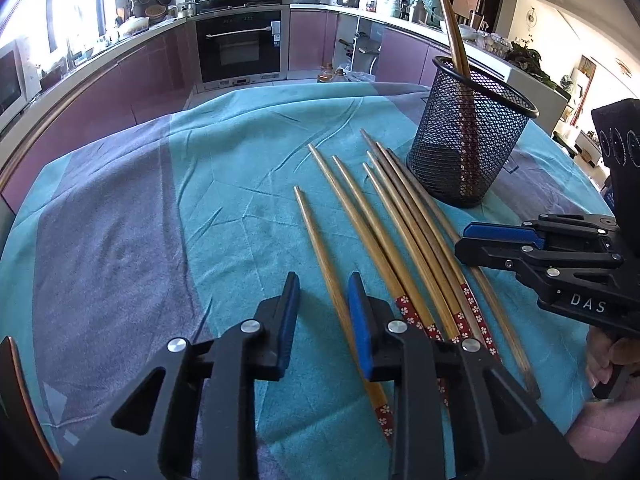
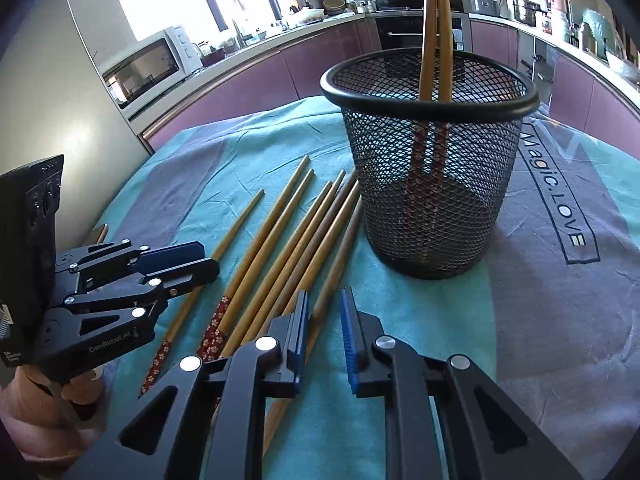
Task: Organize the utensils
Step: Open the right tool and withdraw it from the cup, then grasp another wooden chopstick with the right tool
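Observation:
Several wooden chopsticks (image 1: 400,232) (image 2: 288,240) with red flowered ends lie side by side on the cloth. A black mesh basket (image 1: 472,140) (image 2: 436,184) stands upright just beyond them, with two chopsticks (image 1: 452,28) (image 2: 434,20) leaning inside. My left gripper (image 1: 324,280) (image 2: 204,258) is low over the leftmost chopstick (image 1: 316,240) (image 2: 236,232), which runs between its blue pads without being pressed. My right gripper (image 2: 325,292) (image 1: 460,240) straddles the rightmost chopstick (image 2: 340,232) the same way, with a narrow gap on each side.
A teal and grey cloth (image 1: 160,200) (image 2: 560,320) covers the table. Purple kitchen cabinets, an oven (image 1: 240,48) and a microwave (image 2: 148,64) stand beyond the far edge. A person's hand (image 1: 608,360) holds the right gripper's handle.

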A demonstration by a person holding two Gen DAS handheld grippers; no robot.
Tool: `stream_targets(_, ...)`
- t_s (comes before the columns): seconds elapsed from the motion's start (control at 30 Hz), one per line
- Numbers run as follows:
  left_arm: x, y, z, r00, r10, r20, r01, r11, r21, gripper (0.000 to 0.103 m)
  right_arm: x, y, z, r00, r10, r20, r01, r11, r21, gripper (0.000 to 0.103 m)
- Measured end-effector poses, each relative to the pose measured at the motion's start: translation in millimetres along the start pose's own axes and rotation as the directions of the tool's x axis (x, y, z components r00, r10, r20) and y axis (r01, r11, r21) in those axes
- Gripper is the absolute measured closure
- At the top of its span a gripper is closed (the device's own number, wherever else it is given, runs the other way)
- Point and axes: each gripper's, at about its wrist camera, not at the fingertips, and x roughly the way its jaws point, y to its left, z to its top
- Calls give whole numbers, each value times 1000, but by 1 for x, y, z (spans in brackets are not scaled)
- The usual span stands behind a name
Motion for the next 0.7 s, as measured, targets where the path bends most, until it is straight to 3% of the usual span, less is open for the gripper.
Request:
stream_targets(0.2,3,-1,0,1000,6,-2,-6,1000,11,77,7,5,6,999,-36,5,37,999,-20,88)
stream_targets(0.3,5,-3,3,1000,18,-2,-18,1000,13,84,9,5,7,999,-42,11,42,999,-11,91)
stream_targets(0.33,6,-3,4,1000,14,-3,-14,1000,10,91,8,3,7,999,-36,12,36,999,0,91)
stream_targets(0.53,3,-1,4,1000,-7,14,8,999,-42,95,0,-9,3,999,21,50,-25,997,72,97)
stream_targets(0.7,-5,-5,7,998,-32,46,34,999,-38,95,-14,-5,5,995,59,80,-62,997,37,97)
